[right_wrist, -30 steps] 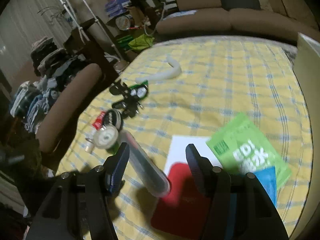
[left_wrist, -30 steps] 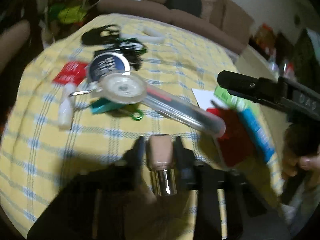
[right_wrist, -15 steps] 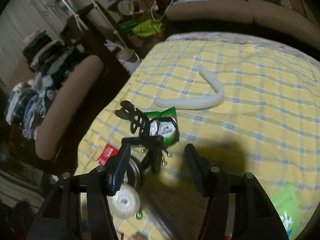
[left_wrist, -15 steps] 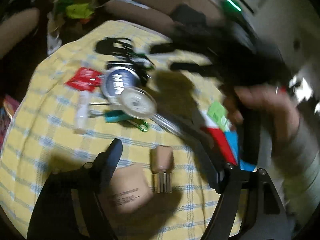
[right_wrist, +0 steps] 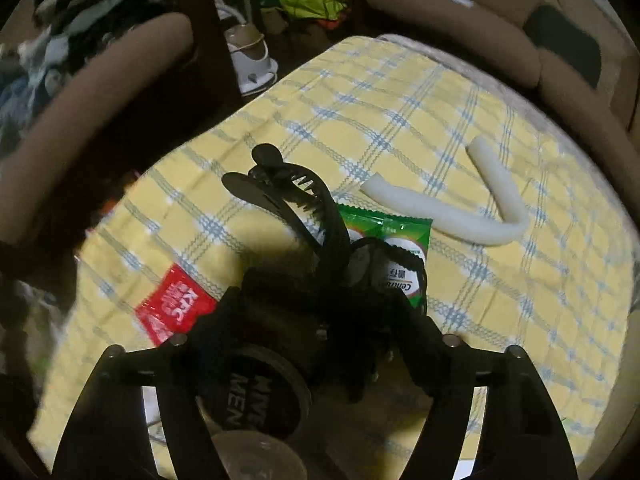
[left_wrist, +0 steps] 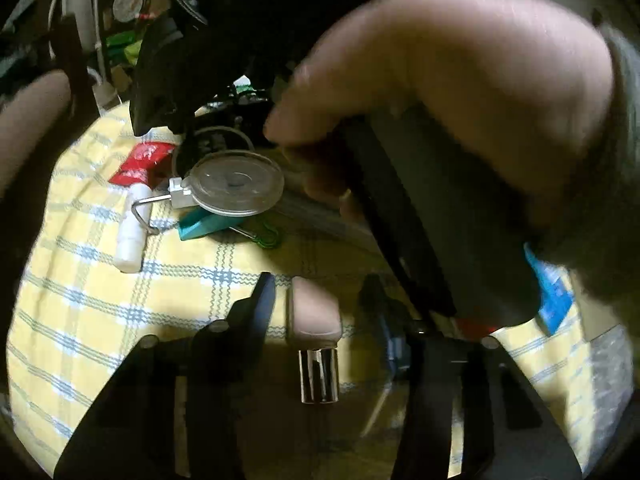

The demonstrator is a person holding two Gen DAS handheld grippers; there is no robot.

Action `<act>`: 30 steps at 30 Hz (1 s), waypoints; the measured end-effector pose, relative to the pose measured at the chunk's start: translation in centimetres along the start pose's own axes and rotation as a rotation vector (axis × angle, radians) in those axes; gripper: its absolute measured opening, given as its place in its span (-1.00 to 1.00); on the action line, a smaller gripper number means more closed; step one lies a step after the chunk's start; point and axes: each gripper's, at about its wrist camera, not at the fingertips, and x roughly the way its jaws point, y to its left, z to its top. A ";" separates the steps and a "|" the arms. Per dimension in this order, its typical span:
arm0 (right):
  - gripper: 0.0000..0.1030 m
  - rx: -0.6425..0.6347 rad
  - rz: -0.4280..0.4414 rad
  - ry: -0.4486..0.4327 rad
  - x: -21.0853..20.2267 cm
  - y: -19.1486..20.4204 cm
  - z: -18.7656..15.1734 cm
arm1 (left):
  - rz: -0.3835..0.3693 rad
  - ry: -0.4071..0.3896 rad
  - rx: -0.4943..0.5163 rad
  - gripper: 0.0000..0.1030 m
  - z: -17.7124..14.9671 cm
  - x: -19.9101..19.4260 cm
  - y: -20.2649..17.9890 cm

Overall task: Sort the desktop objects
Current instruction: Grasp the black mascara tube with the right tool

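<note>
Foundation bottle [left_wrist: 314,320] between left tool [left_wrist: 316,300] fingers, just narrowing, untouched; right tool [right_wrist: 320,316] spread.

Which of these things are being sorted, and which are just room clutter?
Being sorted, on the yellow checked cloth:
- beige bottle with silver cap
- black hair claw clip
- green snack packet
- red sauce sachet
- bent white foam tube
- dark round tin

Lying about:
- brown sofa

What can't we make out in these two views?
- Left wrist: the person's hand on the right tool blocks the table's right half; only a corner of the blue packet shows.
- Left wrist: whether the left tool touches the beige bottle; blurred.
- Right wrist: the right tool fingertips merge with the black hair clips; contact unclear.
- Right wrist: the round tin lettering is partly covered.
</note>
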 end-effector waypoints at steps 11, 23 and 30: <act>0.43 0.171 0.210 -0.115 -10.1 -6.7 -1.9 | -0.232 -0.082 -0.150 -0.35 2.4 -4.3 1.5; 0.43 0.217 0.207 -0.169 -22.3 -11.4 -6.8 | -0.378 -0.202 -0.170 -0.35 3.7 -11.2 -0.5; 0.43 0.262 0.173 -0.157 -26.0 -15.5 -11.1 | -0.361 -0.255 -0.074 -0.35 5.2 -13.5 -4.6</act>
